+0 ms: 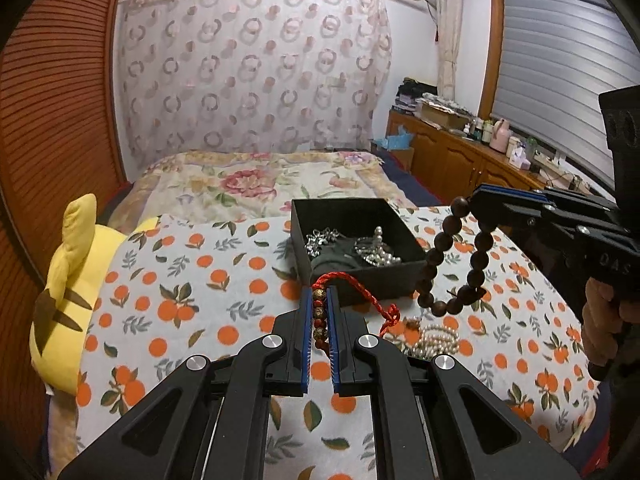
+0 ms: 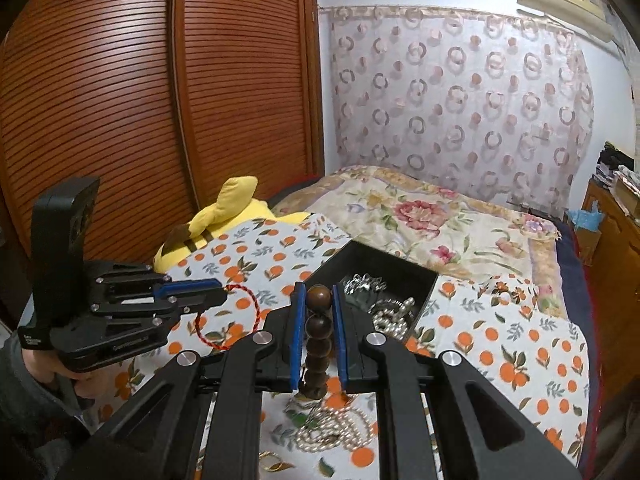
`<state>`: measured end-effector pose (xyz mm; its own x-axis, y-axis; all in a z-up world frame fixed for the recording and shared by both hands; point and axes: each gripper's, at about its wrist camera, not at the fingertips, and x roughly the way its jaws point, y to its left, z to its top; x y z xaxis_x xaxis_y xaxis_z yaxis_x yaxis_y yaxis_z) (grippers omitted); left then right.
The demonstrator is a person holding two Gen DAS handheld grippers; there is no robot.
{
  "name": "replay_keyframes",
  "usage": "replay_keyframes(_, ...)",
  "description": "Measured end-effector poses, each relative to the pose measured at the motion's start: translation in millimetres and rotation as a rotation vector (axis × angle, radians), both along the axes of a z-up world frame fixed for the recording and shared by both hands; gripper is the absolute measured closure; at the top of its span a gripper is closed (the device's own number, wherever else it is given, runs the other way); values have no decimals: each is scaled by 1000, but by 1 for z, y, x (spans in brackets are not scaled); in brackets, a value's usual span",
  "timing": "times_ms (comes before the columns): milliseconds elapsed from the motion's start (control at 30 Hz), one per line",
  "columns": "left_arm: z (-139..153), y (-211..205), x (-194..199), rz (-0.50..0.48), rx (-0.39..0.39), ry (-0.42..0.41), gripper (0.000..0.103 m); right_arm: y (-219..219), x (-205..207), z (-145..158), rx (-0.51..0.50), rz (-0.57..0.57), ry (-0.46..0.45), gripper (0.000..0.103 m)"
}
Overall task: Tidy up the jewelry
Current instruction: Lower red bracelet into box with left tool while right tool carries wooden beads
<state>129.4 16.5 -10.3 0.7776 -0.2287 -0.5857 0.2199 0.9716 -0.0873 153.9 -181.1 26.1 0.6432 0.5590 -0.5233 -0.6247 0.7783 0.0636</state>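
1. While both grippers hang above the orange-print cloth, each holds a bracelet clamped between its blue pads.
2. The left gripper has its jaws closed on a red cord bracelet; a row of red and gold beads sits between the pads, and the red cord loops out past the fingertips toward the right.
3. In the right wrist view the same cord hangs as a loop below the left gripper.
4. The right gripper has its jaws closed on a dark wooden bead bracelet; in the left wrist view its loop dangles just right of the box.
5. The black box sits on the cloth ahead of both grippers, holding silver pieces and pearls.
6. A pearl strand lies on the cloth near the box's front corner, under the wooden loop.
7. A yellow plush lies at the cloth's left edge.
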Motion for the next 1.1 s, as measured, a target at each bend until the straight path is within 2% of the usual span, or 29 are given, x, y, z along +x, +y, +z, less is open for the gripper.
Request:
replay_keyframes(433, 4, -12, 34, 10, 4, -3, 97, -7, 50, 2, 28, 0, -8, 88)
replay_keyframes(800, 6, -19, 59, 11, 7, 1, 97, -9, 100, -22, 62, -4, 39, 88)
replay_keyframes(1100, 2, -26, 90, 3, 12, 21, 97, -15, 114, -38, 94, -10, 65, 88)
